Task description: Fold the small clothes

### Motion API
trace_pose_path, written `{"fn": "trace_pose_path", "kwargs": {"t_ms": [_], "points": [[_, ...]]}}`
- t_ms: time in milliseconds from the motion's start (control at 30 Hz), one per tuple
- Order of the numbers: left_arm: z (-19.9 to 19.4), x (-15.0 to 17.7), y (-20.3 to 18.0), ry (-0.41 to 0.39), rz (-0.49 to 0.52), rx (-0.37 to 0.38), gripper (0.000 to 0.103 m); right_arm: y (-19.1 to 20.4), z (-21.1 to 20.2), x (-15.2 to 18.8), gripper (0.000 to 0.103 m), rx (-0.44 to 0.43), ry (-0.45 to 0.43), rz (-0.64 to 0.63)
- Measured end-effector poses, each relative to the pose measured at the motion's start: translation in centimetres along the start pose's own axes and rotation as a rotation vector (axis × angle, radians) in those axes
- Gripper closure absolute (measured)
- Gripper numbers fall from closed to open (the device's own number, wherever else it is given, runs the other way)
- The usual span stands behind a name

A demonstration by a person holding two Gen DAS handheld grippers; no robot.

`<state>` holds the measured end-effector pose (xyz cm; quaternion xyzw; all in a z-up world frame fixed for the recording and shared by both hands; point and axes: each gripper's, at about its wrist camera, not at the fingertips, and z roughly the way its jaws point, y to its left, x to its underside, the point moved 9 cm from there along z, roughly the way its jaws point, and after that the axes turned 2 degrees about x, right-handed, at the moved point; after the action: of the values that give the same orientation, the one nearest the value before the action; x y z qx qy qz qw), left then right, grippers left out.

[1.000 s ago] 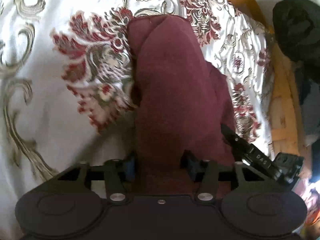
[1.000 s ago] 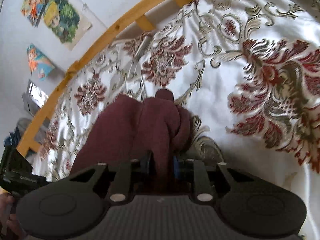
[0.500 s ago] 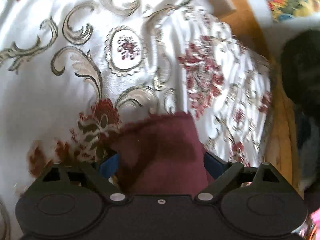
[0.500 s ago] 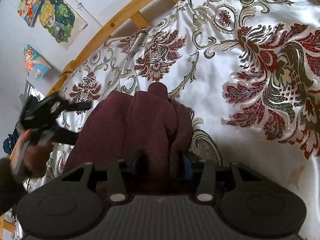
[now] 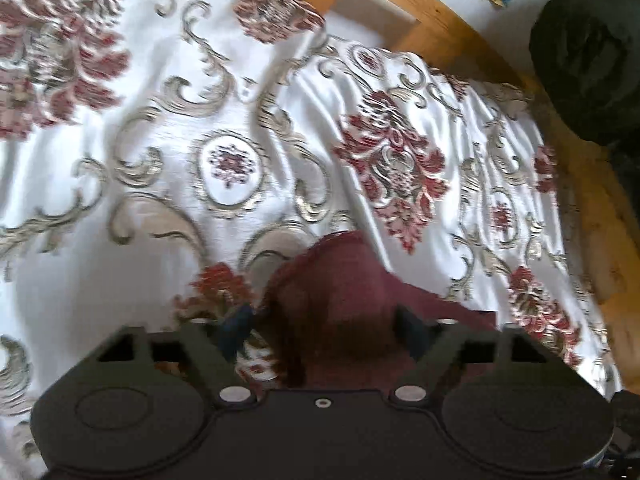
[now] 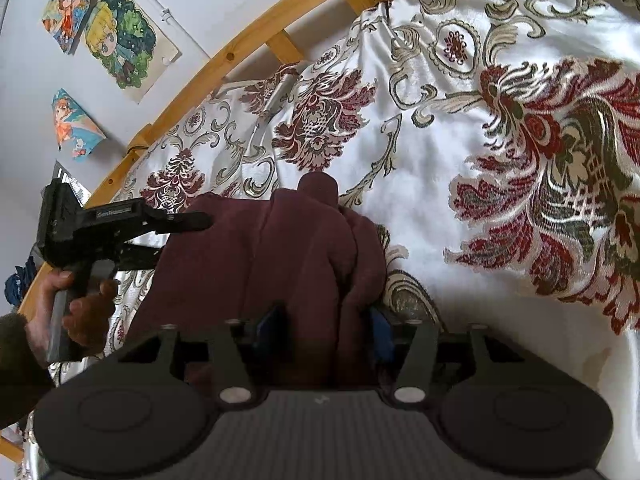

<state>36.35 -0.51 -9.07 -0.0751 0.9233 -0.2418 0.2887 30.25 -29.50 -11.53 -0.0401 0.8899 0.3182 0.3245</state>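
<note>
A maroon garment (image 6: 280, 264) lies bunched and partly folded on a white bedspread (image 6: 440, 160) with red and gold floral print. My right gripper (image 6: 324, 328) is open, its blue pads (image 6: 268, 326) standing on either side of a thick fold of the garment. In the left wrist view my left gripper (image 5: 326, 324) is open wide, with the maroon garment (image 5: 340, 300) lying between its blue pads (image 5: 236, 320). The left gripper also shows in the right wrist view (image 6: 120, 228), held by a hand at the garment's left edge.
A curved wooden bed rail (image 6: 248, 40) runs along the far edge of the bedspread. Cartoon pictures (image 6: 120, 36) hang on the white wall behind. A black bundle (image 5: 588, 52) sits beyond the rail at the top right of the left wrist view.
Both grippers have opened and let go of the garment. The left gripper has pulled back, so less of the garment shows in front of it. The right gripper's pads have spread wider.
</note>
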Motion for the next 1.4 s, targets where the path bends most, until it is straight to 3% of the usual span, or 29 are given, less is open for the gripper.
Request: {"fn": "trace_pose_path", "kwargs": {"t_ms": [100, 367, 600, 800, 1000, 1133, 1333, 1400], "points": [[-1.5, 0.9, 0.1, -0.018, -0.002, -0.044, 0.008, 0.1, 0.0, -0.1, 0.038, 0.010, -0.015, -0.007], [-4.5, 6.8, -0.6, 0.010, 0.057, -0.124, 0.001, 0.5, 0.2, -0.3, 0.024, 0.009, -0.048, -0.043], [-5.4, 9.7, -0.7, 0.026, -0.020, -0.093, 0.001, 0.7, -0.1, -0.7, 0.013, 0.034, -0.079, -0.052], [-6.2, 11.0, -2.1, 0.021, 0.053, -0.045, 0.001, 0.2, -0.9, -0.8, 0.008, 0.080, -0.104, 0.000], [-5.7, 12.3, -2.8, 0.057, 0.101, -0.032, 0.001, 0.6, -0.7, -0.5, 0.018, 0.117, -0.094, -0.017], [-5.2, 12.7, -2.7, 0.071, 0.107, -0.029, 0.001, 0.8, -0.4, -0.1, 0.039, 0.112, -0.068, -0.018], [-4.9, 13.0, -2.6, 0.082, 0.095, -0.022, 0.001, 1.1, -0.5, 0.1, 0.053, 0.113, -0.064, -0.005], [-4.7, 13.1, -2.6, 0.090, 0.093, -0.012, 0.001, 1.2, -0.7, 0.1, 0.065, 0.120, -0.074, -0.012]]}}
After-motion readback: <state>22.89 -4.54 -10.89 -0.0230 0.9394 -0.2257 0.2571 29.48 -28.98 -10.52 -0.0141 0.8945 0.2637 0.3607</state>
